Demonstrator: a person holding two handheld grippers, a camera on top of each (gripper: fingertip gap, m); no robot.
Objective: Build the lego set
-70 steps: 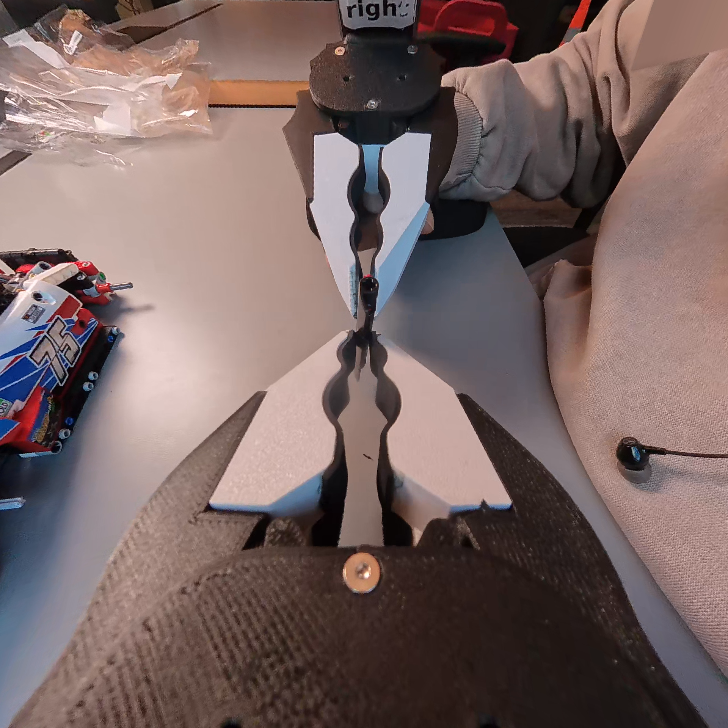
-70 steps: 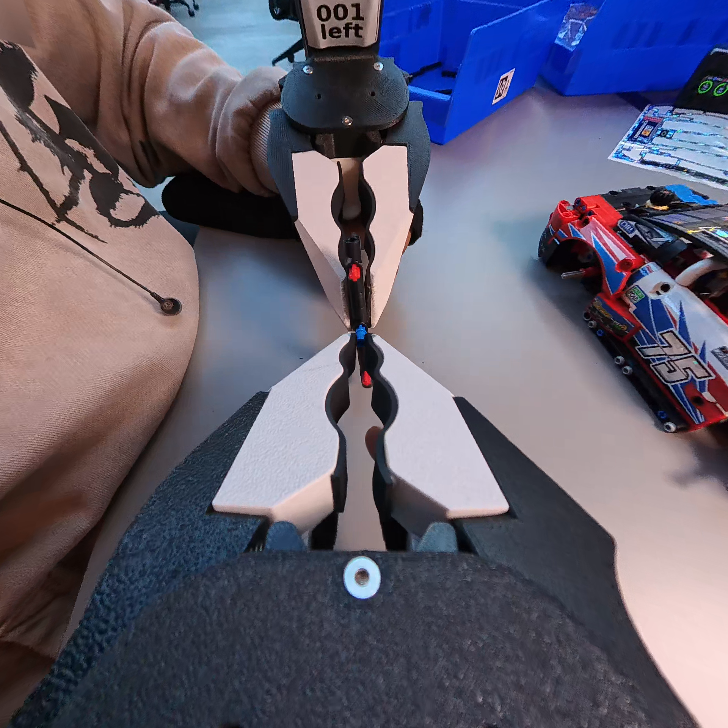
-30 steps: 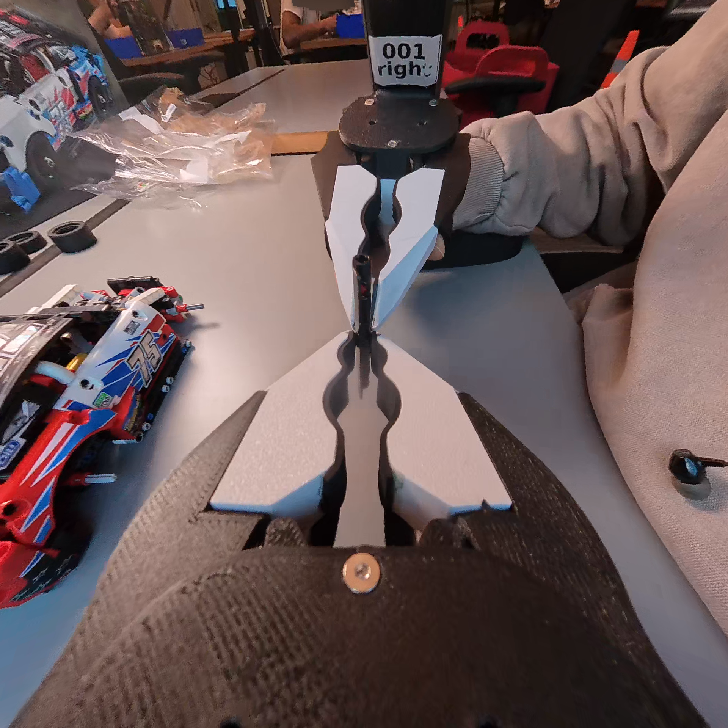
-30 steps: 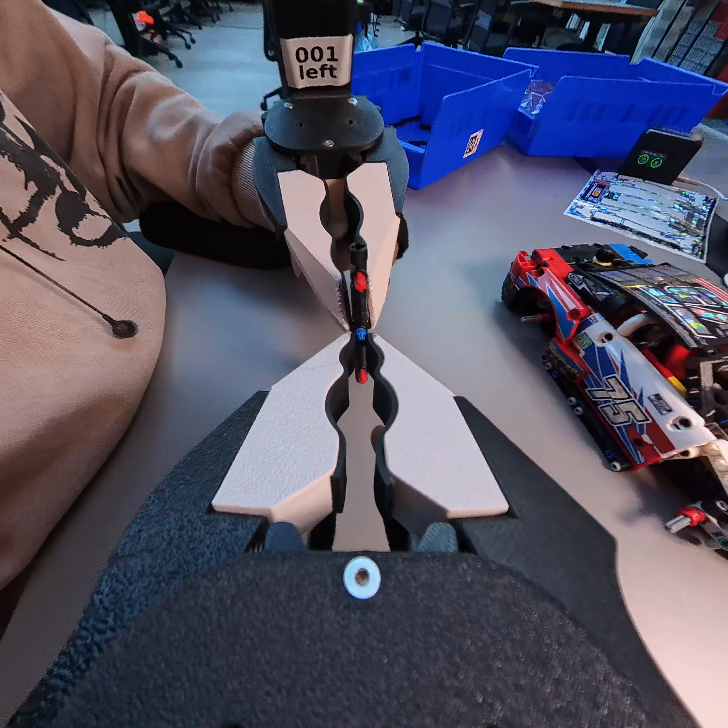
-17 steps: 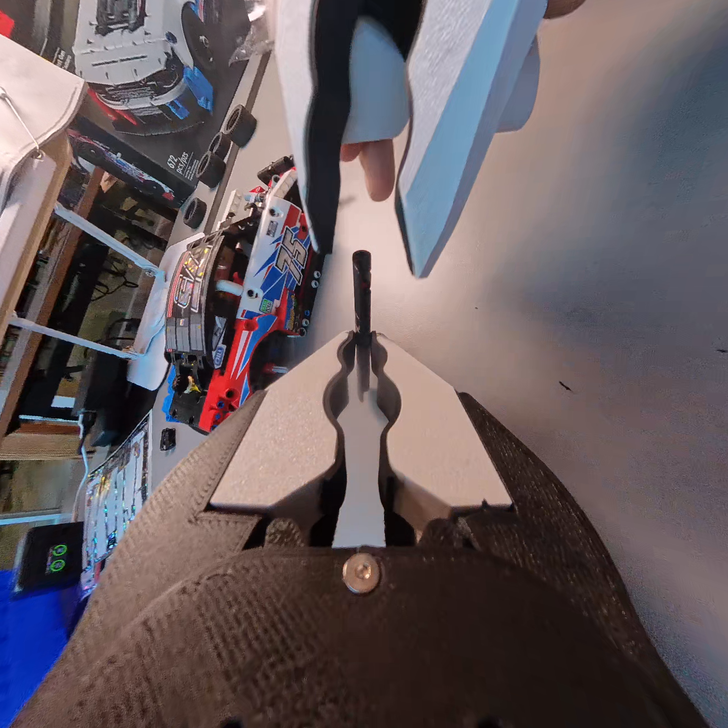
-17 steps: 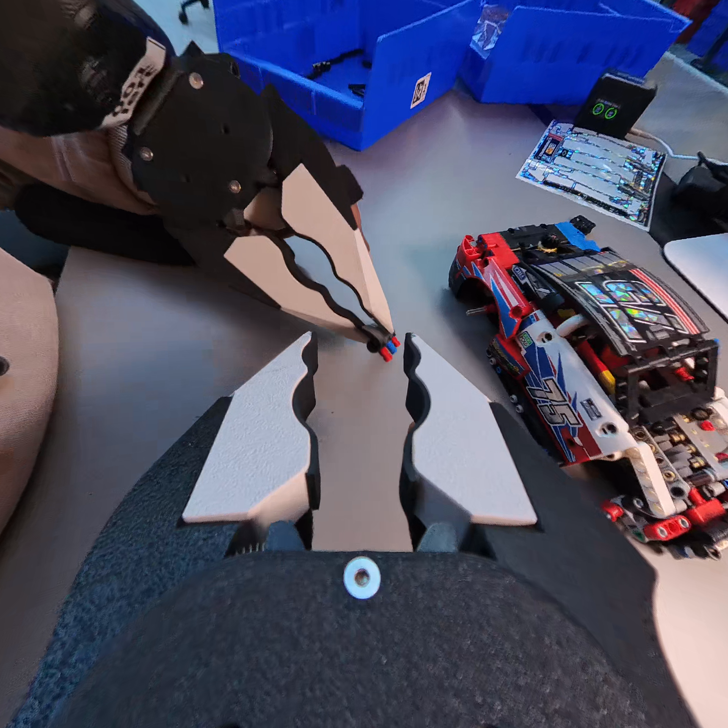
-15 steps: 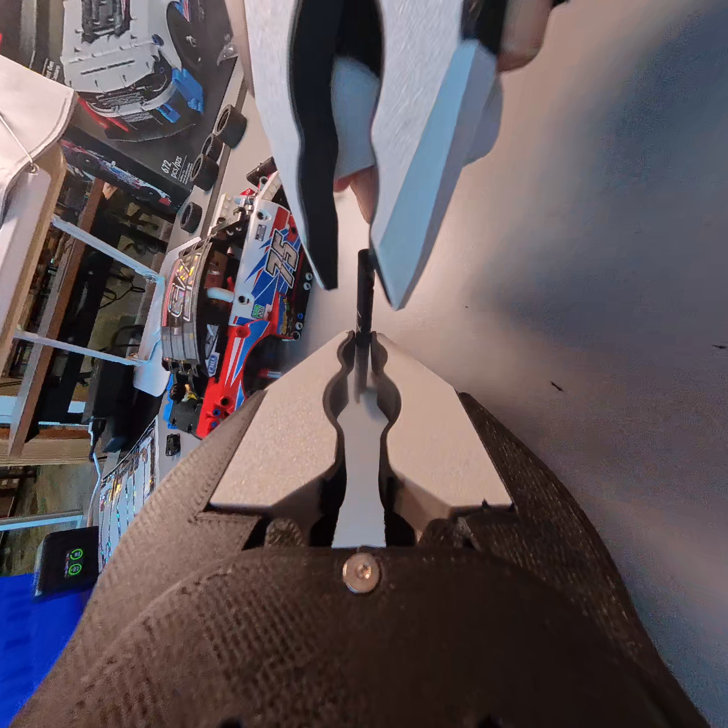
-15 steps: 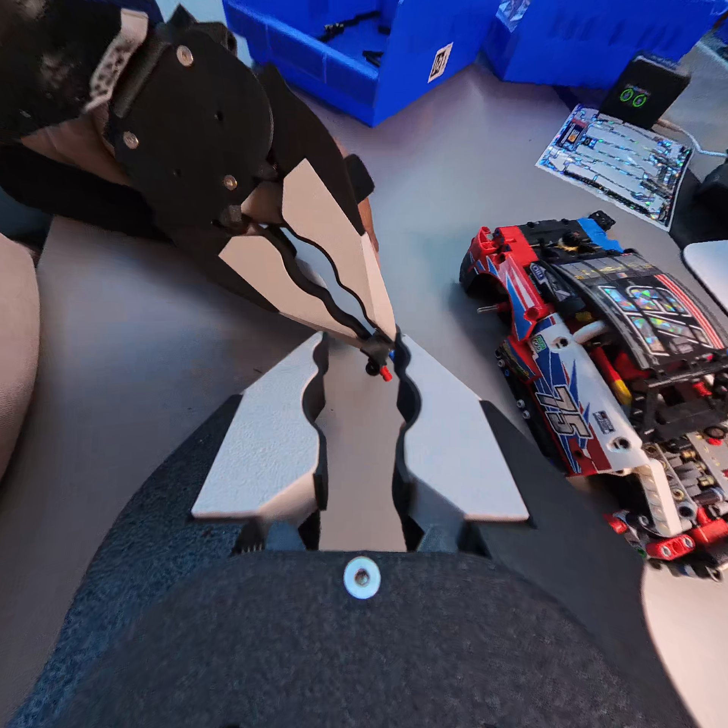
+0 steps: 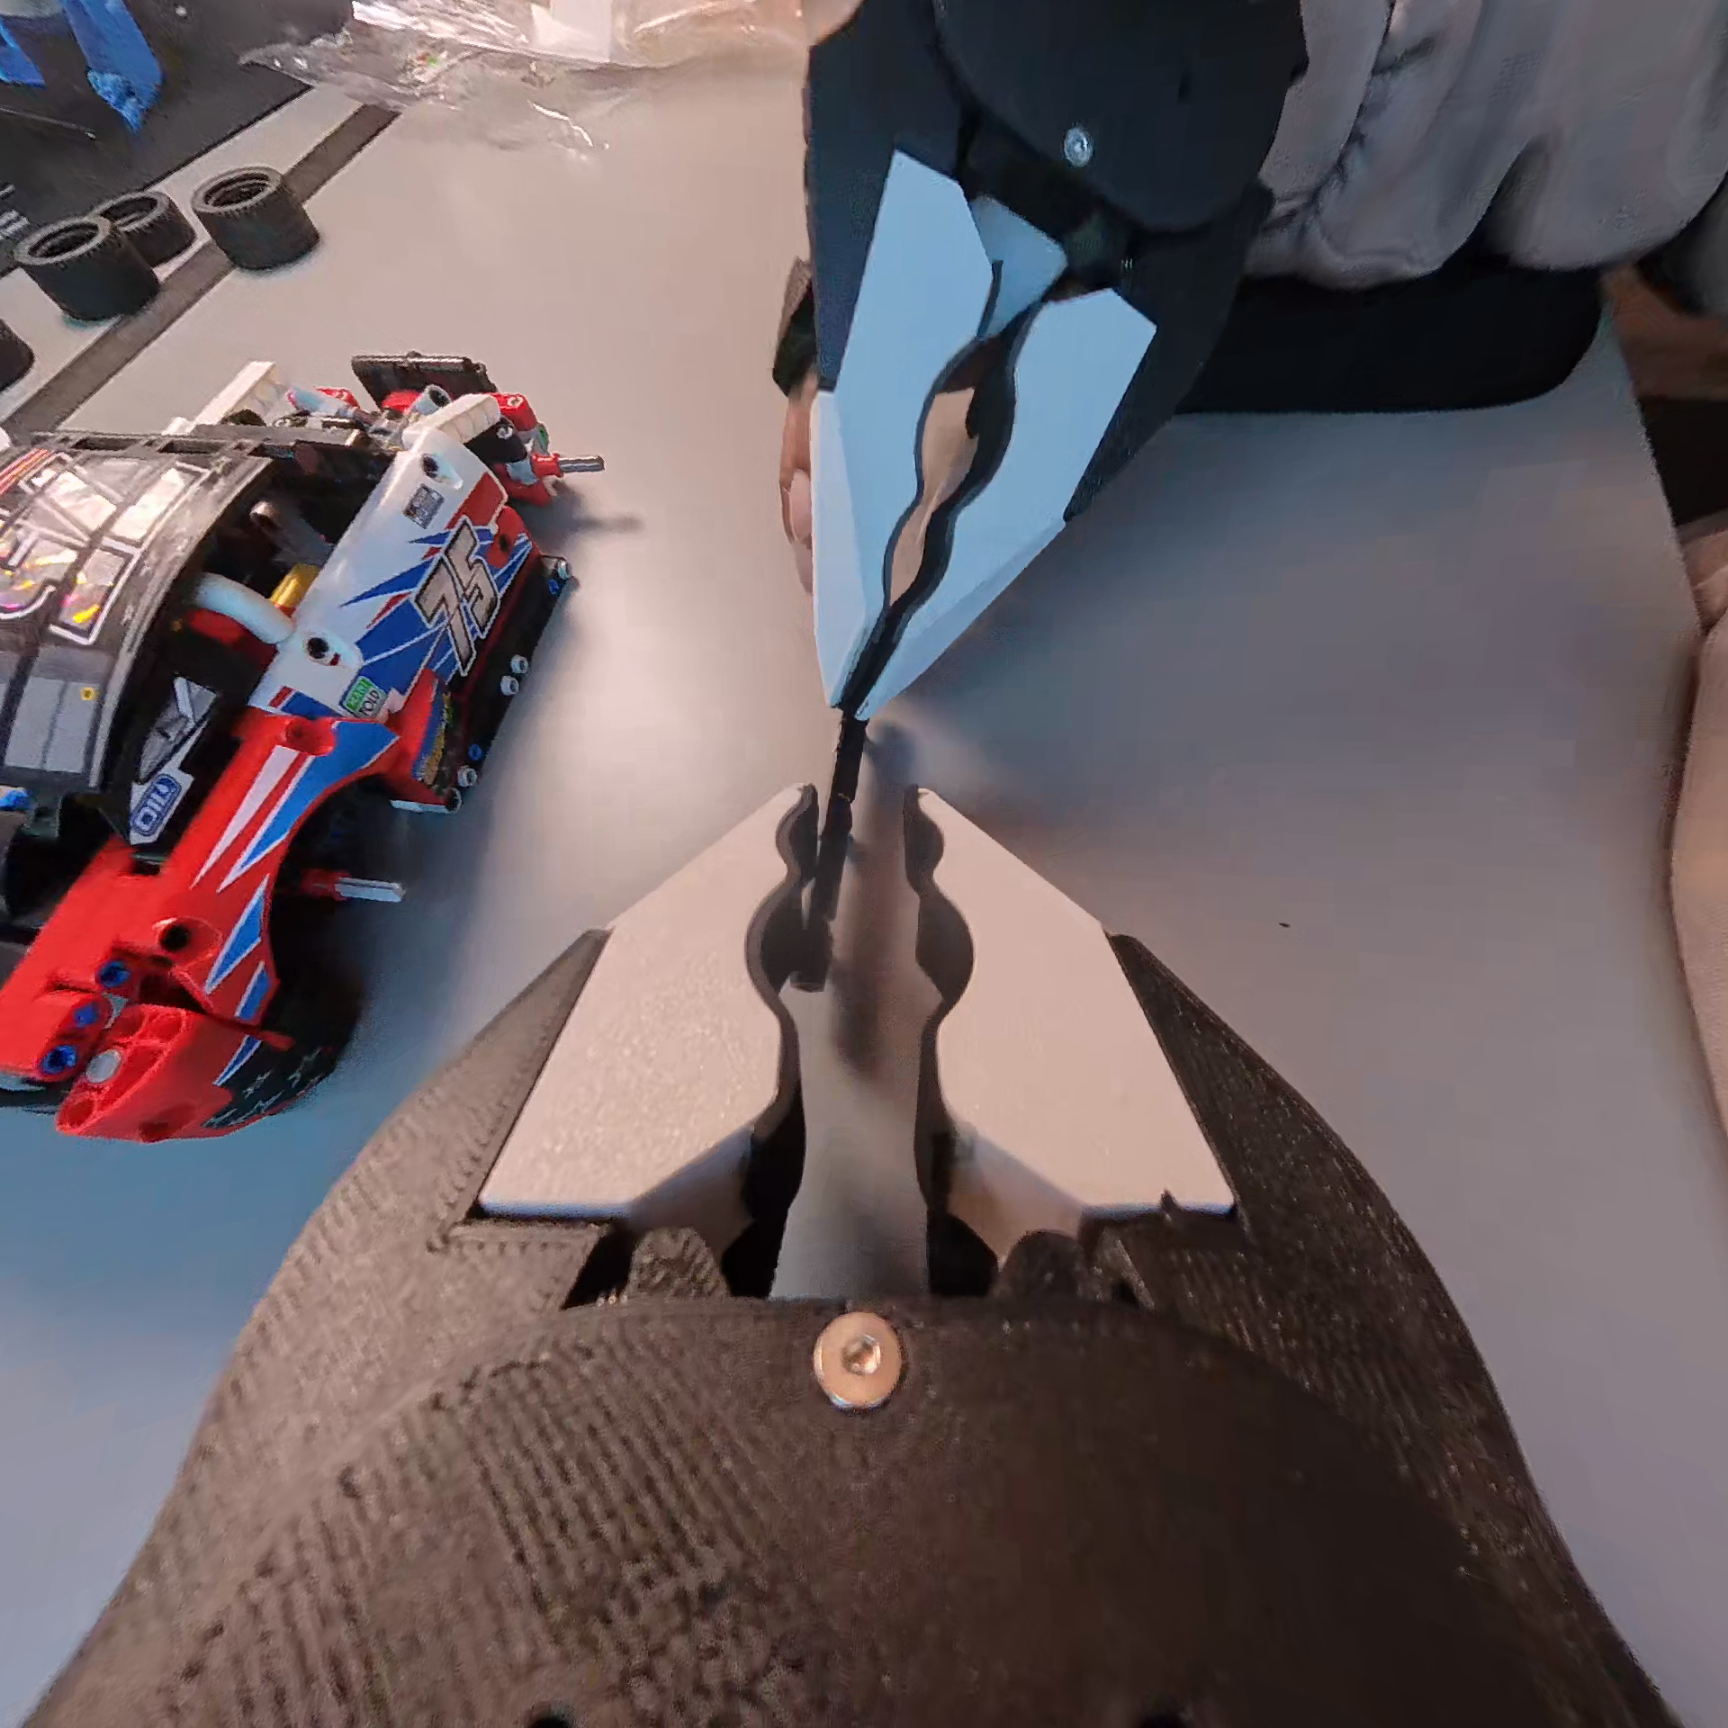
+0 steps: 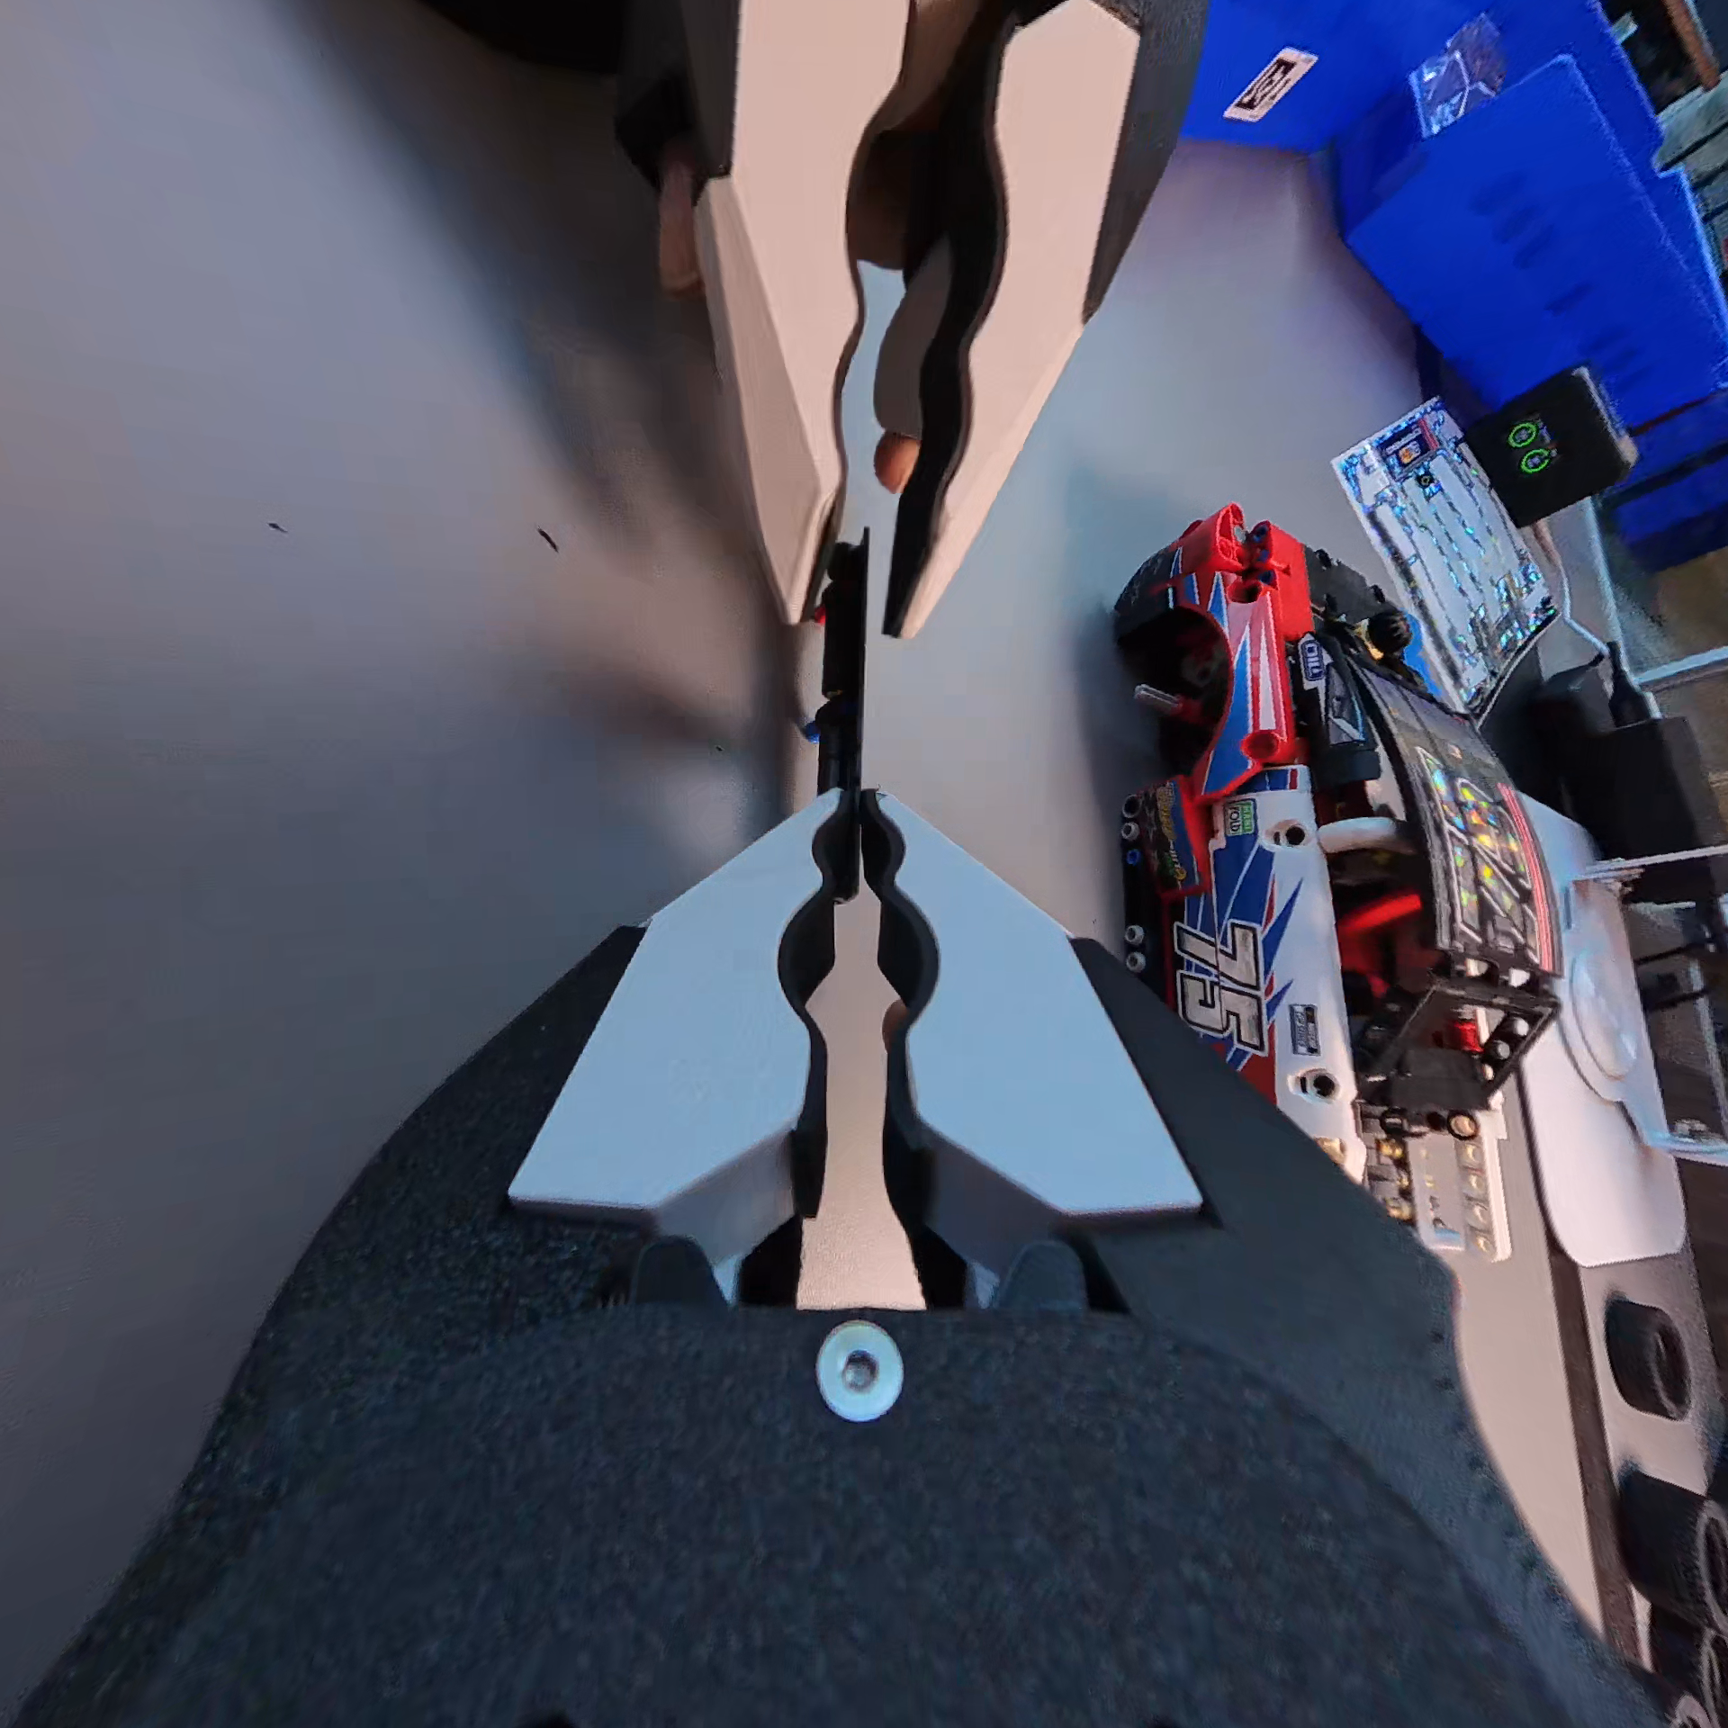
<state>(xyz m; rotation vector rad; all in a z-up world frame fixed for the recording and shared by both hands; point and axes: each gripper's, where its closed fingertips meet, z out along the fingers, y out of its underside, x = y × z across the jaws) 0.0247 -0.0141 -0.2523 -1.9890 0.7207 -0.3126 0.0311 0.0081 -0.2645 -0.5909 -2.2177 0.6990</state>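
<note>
The right hand-held gripper (image 10: 858, 795) is pinching one end of a thin black Lego beam (image 10: 844, 692), its fingertips closed tight on the piece. In the left wrist view, the left hand-held gripper (image 9: 856, 795) is standing narrowly parted — the beam's near end is lying between its fingers, close against the left one, and whether that finger is actually touching it cannot be told. Small red and blue pins are showing along the beam's side. The beam is hanging above the grey tabletop (image 10: 327, 561), with the right gripper coming in from 12 o'clock in the left view.

The partly built race car (image 9: 252, 711) is sitting at about 9 o'clock in the left view and at 3 o'clock in the right view, well apart from the beam. Loose black tyres (image 9: 252, 217) are lying at 11 o'clock, near crumpled plastic bags (image 9: 561, 37).

The step in hand looks like a hand-over or regrip of this pinned sub-piece — the right gripper taking charge. Next, the left one probably needs to draw clear, then the beam wants carrying to the car with its pins lined up to the matching holes.
</note>
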